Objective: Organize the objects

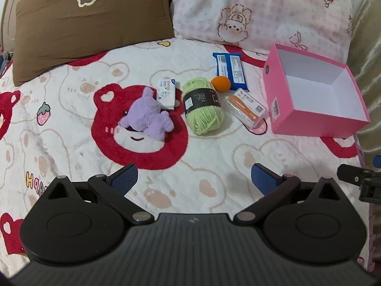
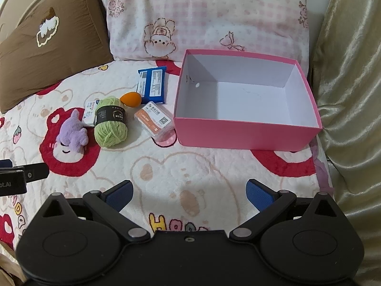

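A pink box with a white, bare inside stands open on the bed at the right. Left of it lie an orange-labelled clear case, a blue packet, an orange egg-shaped sponge, a green yarn skein, a small white packet and a purple plush toy. My left gripper hovers open, short of the yarn. My right gripper hovers open in front of the box.
A brown pillow and a pink checked pillow lie behind the objects. A shiny beige curtain hangs along the bed's right edge. The bear-print blanket covers the bed.
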The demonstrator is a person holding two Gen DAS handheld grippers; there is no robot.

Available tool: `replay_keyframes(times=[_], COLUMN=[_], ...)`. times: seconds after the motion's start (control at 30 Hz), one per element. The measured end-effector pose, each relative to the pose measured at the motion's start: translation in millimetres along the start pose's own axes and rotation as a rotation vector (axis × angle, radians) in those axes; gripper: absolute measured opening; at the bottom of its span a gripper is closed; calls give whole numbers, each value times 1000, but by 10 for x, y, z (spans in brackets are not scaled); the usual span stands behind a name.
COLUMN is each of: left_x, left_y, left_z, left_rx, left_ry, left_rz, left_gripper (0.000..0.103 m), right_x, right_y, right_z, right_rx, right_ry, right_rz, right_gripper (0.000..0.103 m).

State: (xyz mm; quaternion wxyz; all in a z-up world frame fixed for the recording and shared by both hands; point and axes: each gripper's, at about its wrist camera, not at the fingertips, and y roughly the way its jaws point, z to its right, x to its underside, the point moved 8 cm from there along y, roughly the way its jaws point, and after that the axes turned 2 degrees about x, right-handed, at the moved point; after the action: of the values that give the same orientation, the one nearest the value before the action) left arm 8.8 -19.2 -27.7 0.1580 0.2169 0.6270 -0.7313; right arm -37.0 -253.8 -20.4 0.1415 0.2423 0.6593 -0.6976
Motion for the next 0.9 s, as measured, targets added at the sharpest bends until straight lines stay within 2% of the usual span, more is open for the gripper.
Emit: replay_keyframes(times=[0.47,0.67,0.9], left_x=[-40,-51,-69], left_y=[-141,-168,-201], left_z=[-26,-65,-118], left_rx=[-14,-18,3], left_ry=[27,25,10], left_rz=[15,19,16], left_gripper=[103,102,100], right_x=[3,33,24], right_y=[-41,-67,-109], right_z=[25,-10,-108], right_rx=[16,-44,-60], right_ry=[-20,-11,-41], right_rz=[1,-21,-23], right_gripper=[102,102,102])
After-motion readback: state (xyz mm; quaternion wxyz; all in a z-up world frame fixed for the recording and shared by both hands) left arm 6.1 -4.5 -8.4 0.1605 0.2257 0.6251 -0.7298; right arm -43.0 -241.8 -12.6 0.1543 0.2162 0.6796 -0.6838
